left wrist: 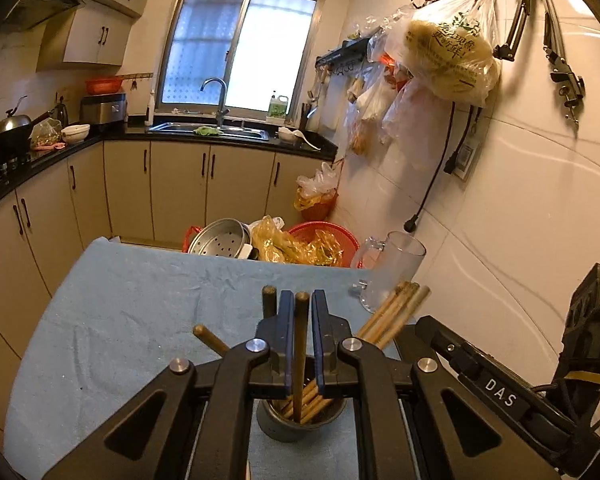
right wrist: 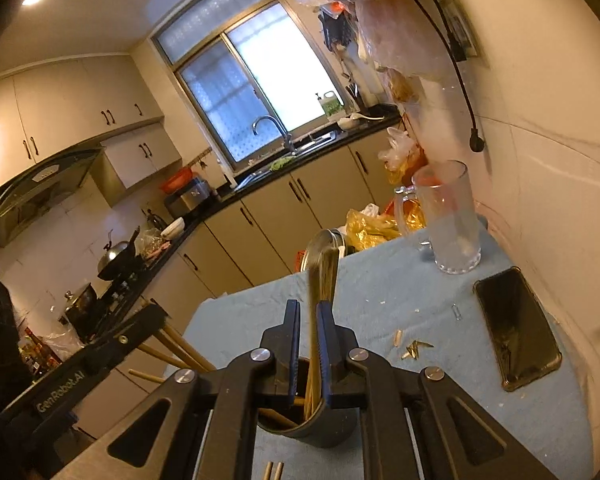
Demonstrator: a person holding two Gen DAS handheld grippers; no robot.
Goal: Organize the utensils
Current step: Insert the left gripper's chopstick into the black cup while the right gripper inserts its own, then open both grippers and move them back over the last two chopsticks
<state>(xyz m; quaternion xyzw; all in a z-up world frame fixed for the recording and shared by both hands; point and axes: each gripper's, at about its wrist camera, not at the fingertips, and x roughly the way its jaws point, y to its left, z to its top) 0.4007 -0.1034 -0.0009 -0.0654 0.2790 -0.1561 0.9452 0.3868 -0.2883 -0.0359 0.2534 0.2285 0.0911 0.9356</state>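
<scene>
Chopsticks (left wrist: pixel 306 398) stand bunched in a dark holder (left wrist: pixel 296 420) on the blue cloth (left wrist: pixel 120 320); the left gripper (left wrist: pixel 301 308) is clamped on one upright stick. From the right wrist, the right gripper (right wrist: pixel 308 312) pinches a metal spoon (right wrist: pixel 322 268) over that holder (right wrist: pixel 324 428), glass mug (right wrist: pixel 452 220) and phone (right wrist: pixel 516 328) beyond.

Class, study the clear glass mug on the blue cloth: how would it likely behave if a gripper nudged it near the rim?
The mug looks tall and narrow, so a high push might tip it. Its clear walls suggest glass, probably fragile and slippery for the fingers. It seems empty, though the thick base may steady it on the cloth.
</scene>
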